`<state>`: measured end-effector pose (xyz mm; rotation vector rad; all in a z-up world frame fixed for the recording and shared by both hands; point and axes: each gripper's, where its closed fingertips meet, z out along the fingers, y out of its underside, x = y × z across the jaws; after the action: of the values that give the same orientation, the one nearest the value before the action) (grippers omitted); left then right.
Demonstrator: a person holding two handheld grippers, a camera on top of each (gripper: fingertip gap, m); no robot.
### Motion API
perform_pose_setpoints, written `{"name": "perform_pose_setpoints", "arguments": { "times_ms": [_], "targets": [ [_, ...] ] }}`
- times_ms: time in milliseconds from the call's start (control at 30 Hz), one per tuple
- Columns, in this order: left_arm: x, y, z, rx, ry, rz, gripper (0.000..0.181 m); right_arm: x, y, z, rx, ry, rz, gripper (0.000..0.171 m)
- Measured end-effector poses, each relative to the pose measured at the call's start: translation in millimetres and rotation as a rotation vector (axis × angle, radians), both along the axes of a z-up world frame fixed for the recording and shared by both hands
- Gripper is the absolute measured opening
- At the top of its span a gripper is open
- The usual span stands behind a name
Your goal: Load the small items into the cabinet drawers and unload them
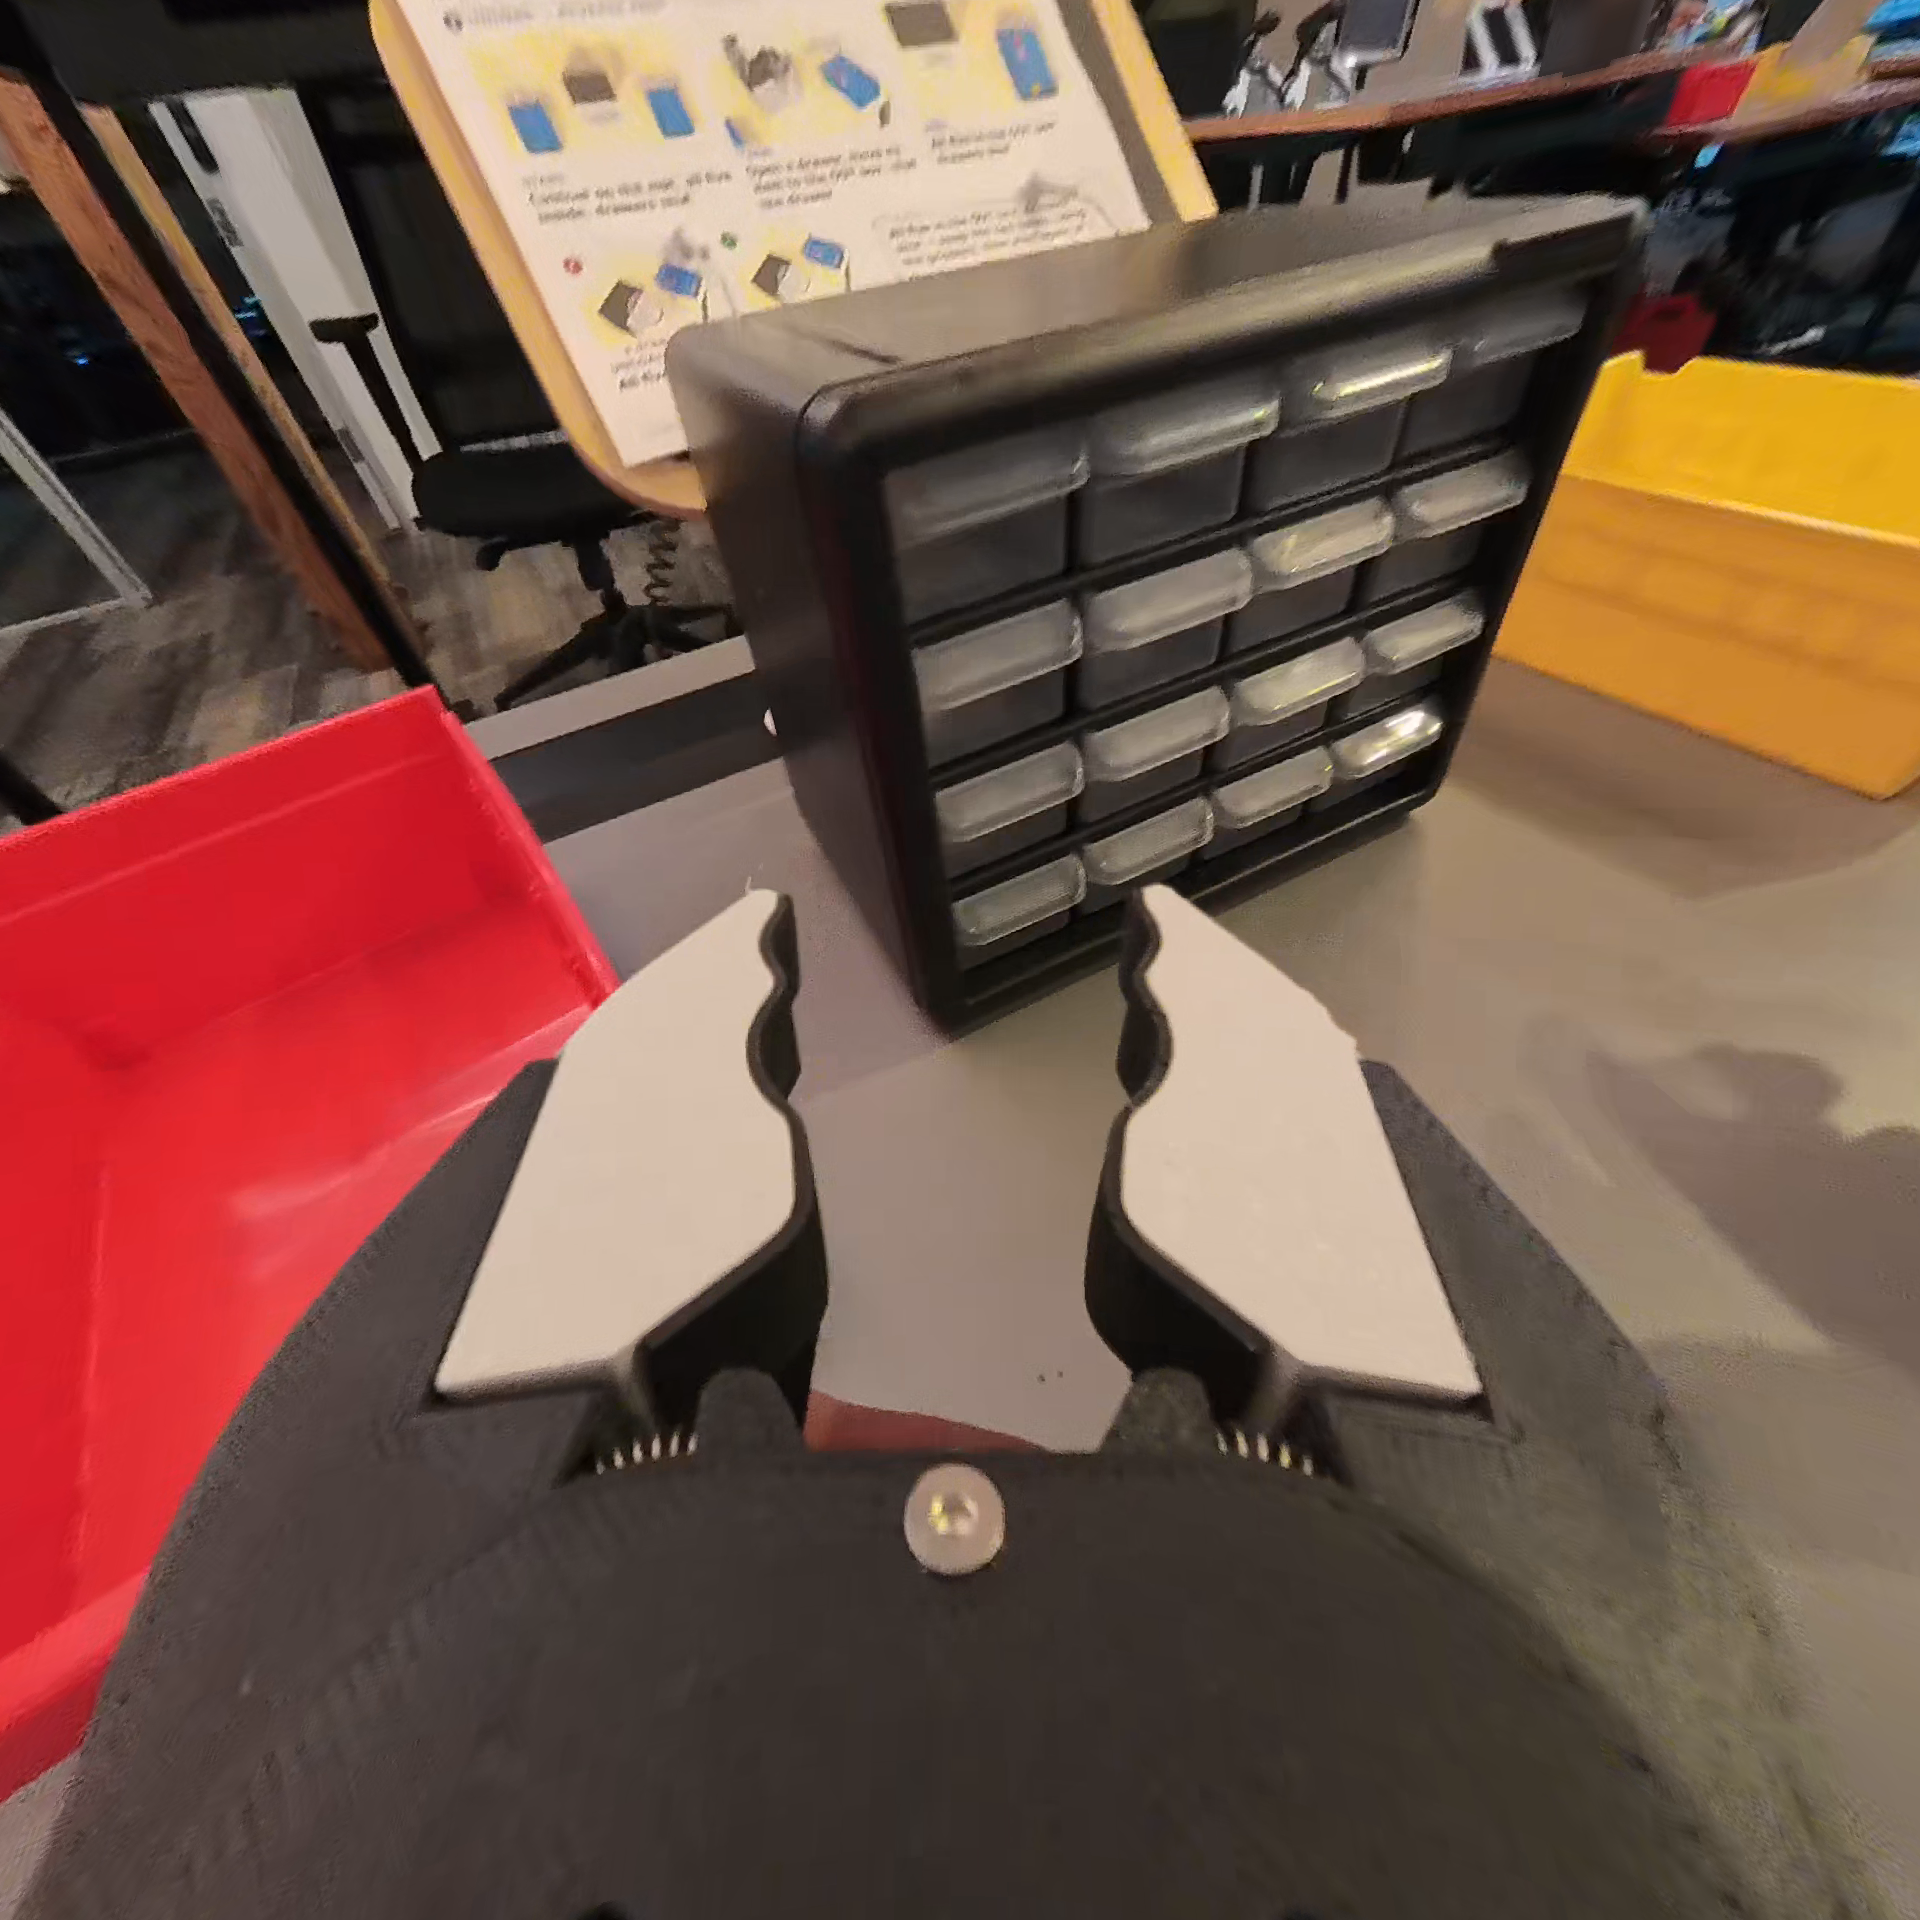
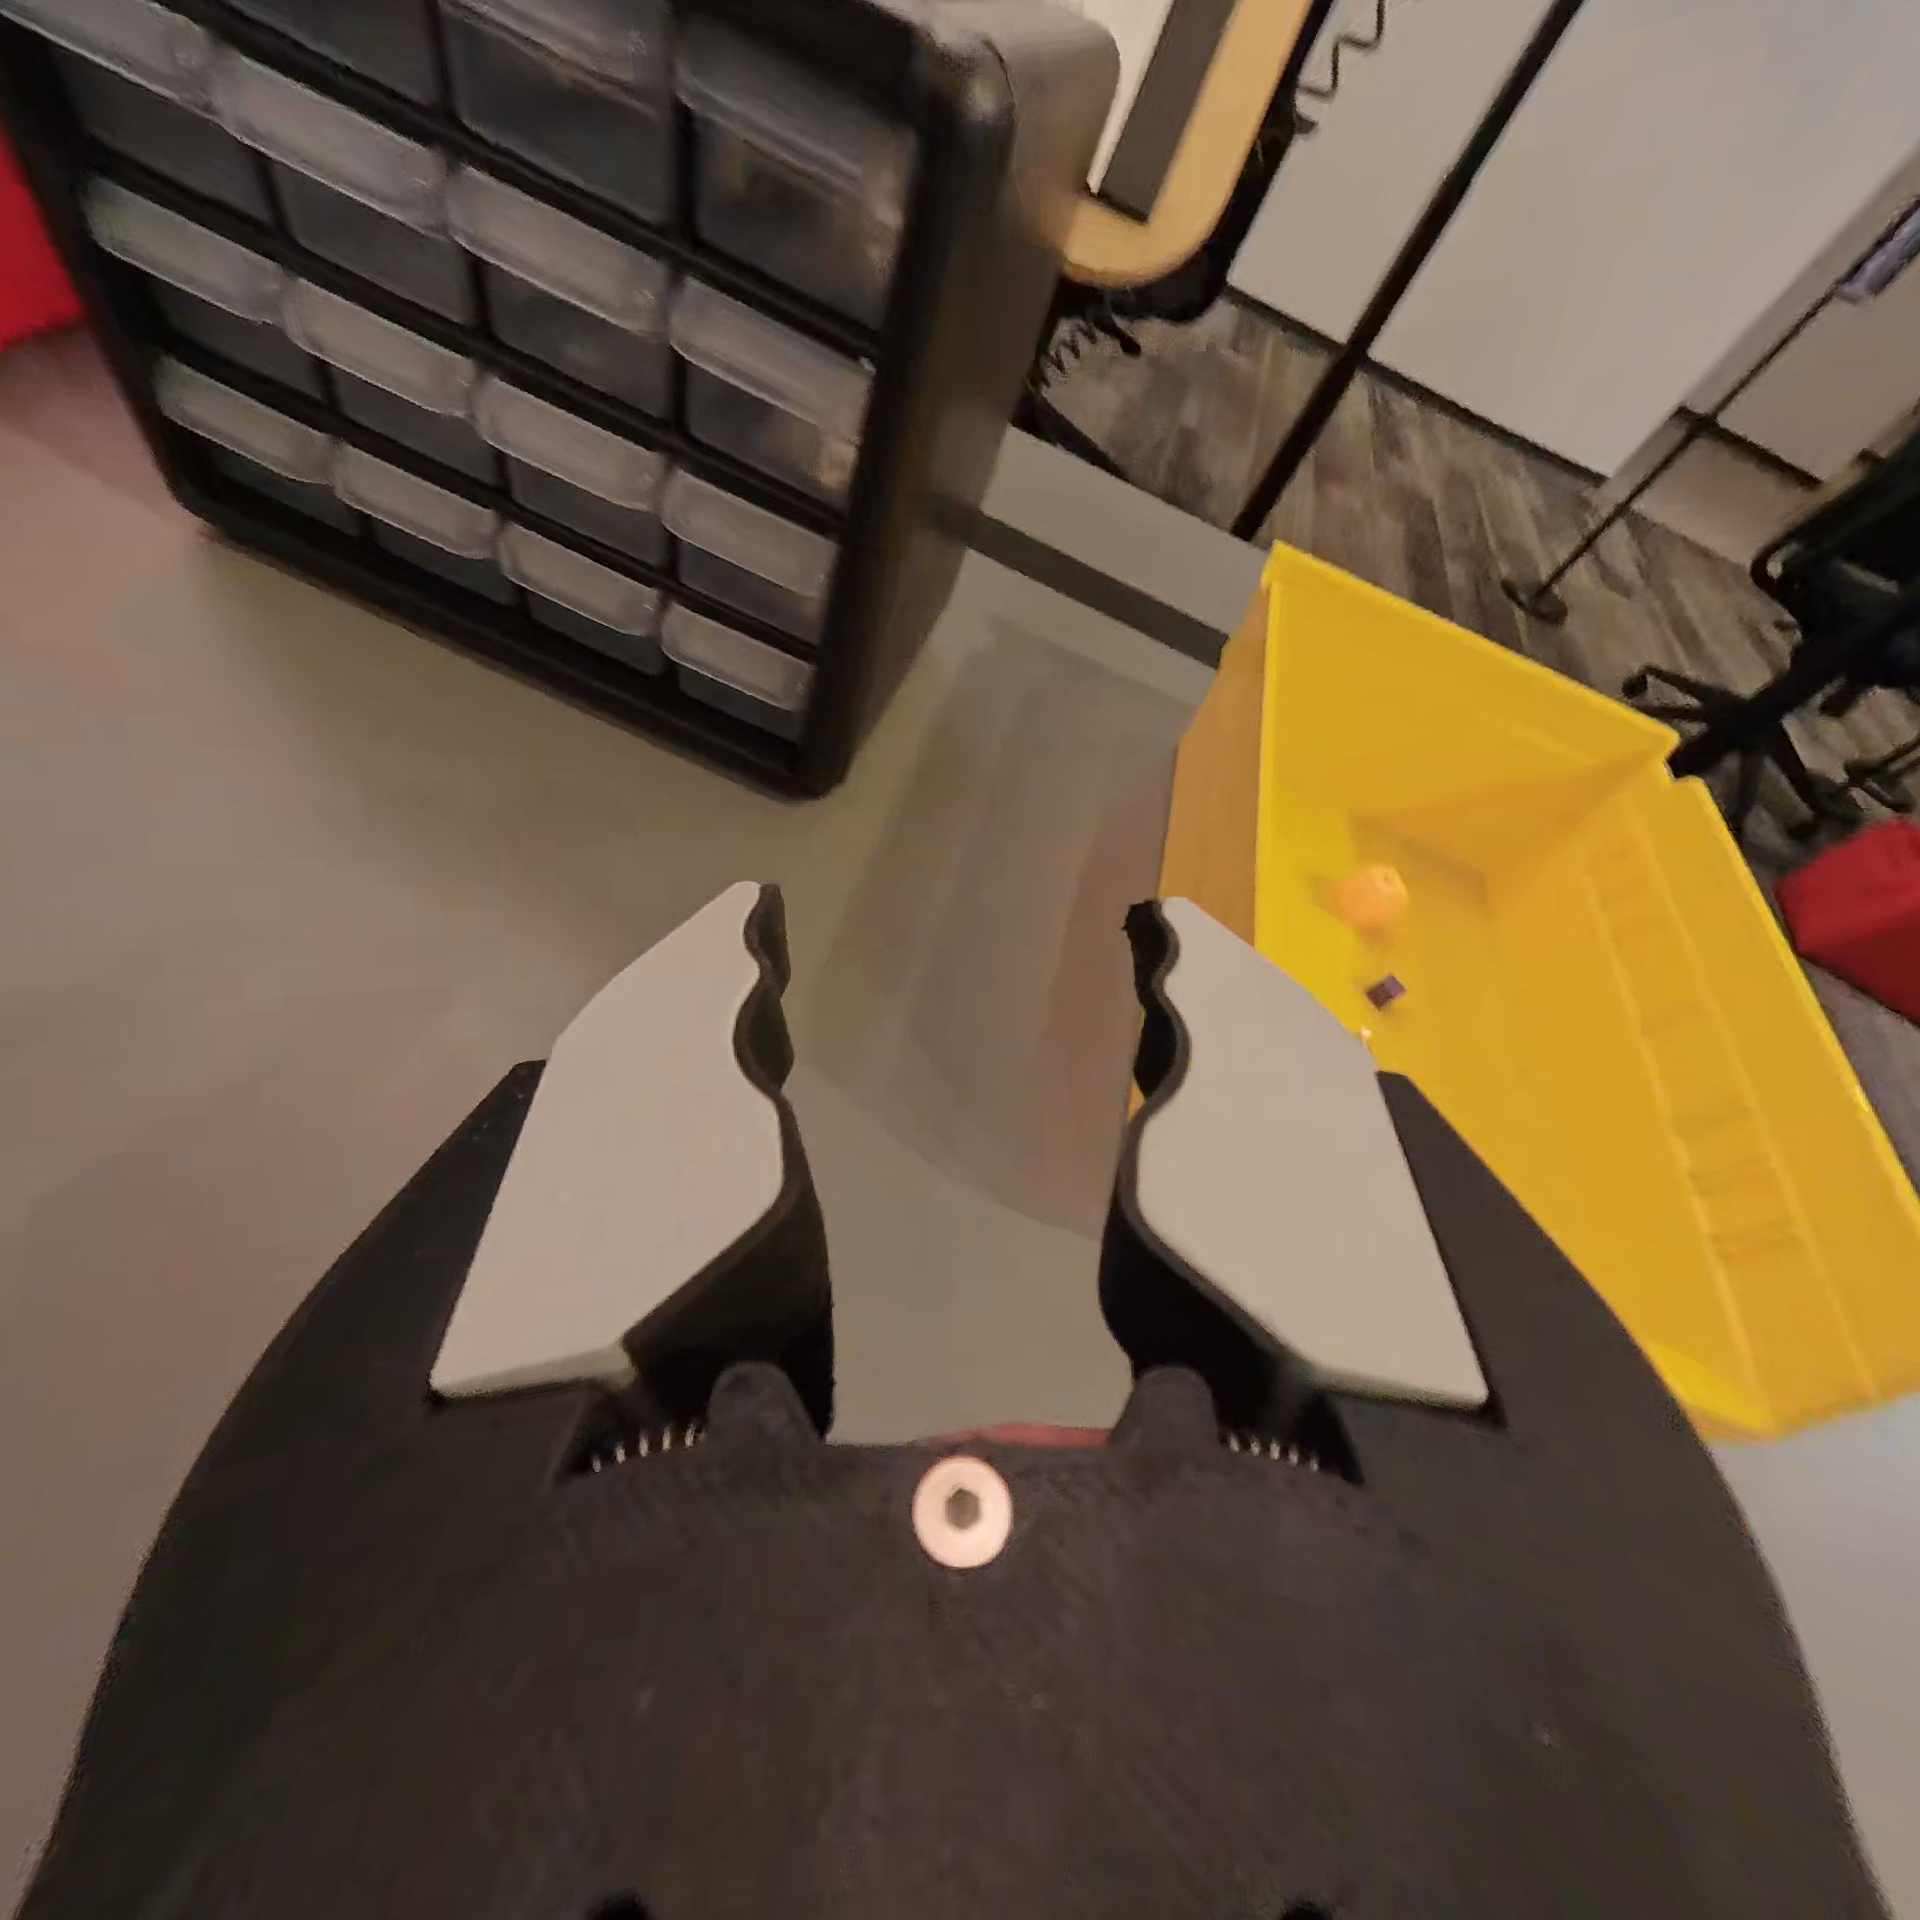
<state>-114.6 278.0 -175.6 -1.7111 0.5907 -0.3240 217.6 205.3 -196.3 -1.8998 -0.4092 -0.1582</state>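
A: Right wrist view, bins? Yellow bin (image 2: 1662, 1195) at 3 o'clock holds an orange ball (image 2: 1371, 896) and a small dark cube (image 2: 1386, 990).
B: Red bin (image 1: 260, 1039) at 9 o'clock, left view. Black plastic cabinet (image 1: 1143, 623) at 12, clear drawers (image 1: 1153, 623) closed.
A: Grippers?
B: Left gripper (image 1: 961, 925) and right gripper (image 2: 956, 914) both spread, holding nothing, above the grey table (image 2: 312, 935).

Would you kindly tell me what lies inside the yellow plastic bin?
Yellow plastic bin: a small orange rounded piece and a tiny dark cube. Its near corner is hidden.

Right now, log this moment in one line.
left gripper open, empty | right gripper open, empty | cabinet drawers shut | yellow bin holds small items
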Motion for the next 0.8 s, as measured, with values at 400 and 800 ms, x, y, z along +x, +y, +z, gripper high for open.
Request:
{"name": "perform_pose_setpoints", "arguments": {
  "times_ms": [400,800],
  "targets": [
    [-50.7,29.8,-32.2,-0.062,0.038,0.181,0.079,25.6,5.9,-23.7,-0.050,-0.033,-0.081,0.071],
    [-195.9,46.5,12.8,0.023,-0.010,0.528,0.089,112.5,6.0,4.7,0.064,0.271,-0.166,0.074]
  ]
}}
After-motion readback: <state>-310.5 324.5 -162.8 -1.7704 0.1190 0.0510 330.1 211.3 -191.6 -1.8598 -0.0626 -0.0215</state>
